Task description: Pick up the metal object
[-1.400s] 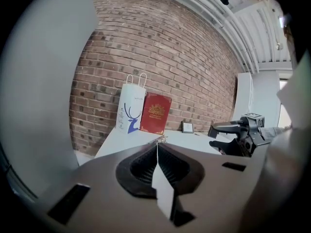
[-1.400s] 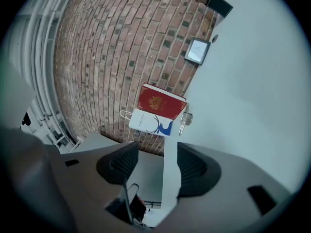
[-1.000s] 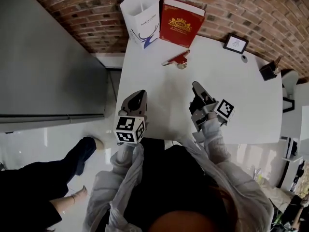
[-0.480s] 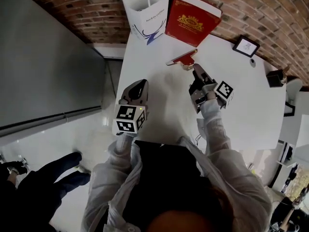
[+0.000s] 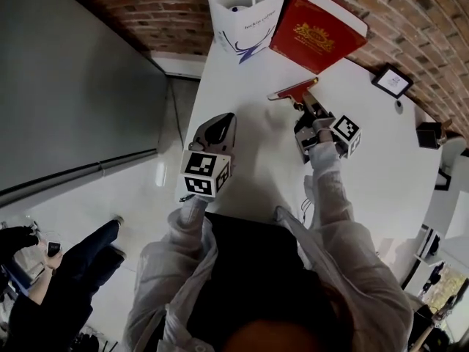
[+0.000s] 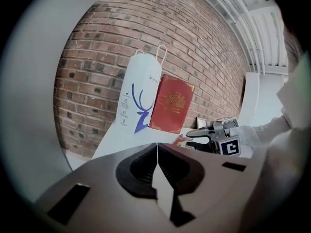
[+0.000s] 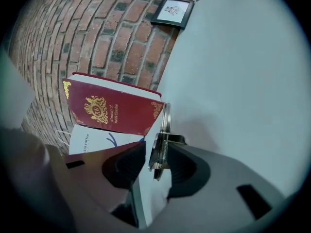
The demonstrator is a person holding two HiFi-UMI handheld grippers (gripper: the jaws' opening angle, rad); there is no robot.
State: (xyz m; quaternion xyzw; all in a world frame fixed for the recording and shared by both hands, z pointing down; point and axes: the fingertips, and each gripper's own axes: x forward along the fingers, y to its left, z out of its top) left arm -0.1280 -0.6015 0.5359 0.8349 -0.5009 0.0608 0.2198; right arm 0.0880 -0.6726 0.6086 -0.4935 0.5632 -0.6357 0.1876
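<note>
Setting: white table [image 5: 366,174] set against a brick wall [image 7: 73,28], seen from above in the head view.
Task item: metal object [image 5: 289,92], a piece with a coil spring and a red part, lies on the table at upper centre of the head view, just below the red book [image 5: 316,29].
Right tool: right gripper [image 5: 311,107], right of centre, reaches up-frame to the metal object [image 7: 160,147]. Its jaws have just been closing and stand at a middling gap. The object is between them, close against one jaw, with a sliver of table showing on the other side.
Left tool: left gripper [image 5: 226,119], left of centre near the table's left edge, well apart from the object. Its jaws meet tip to tip [image 6: 156,147] with nothing between them.
Backdrop: white paper bag [image 5: 245,13] and the red book stand at the wall, top of frame; a small framed picture [image 5: 390,81] is at upper right.
</note>
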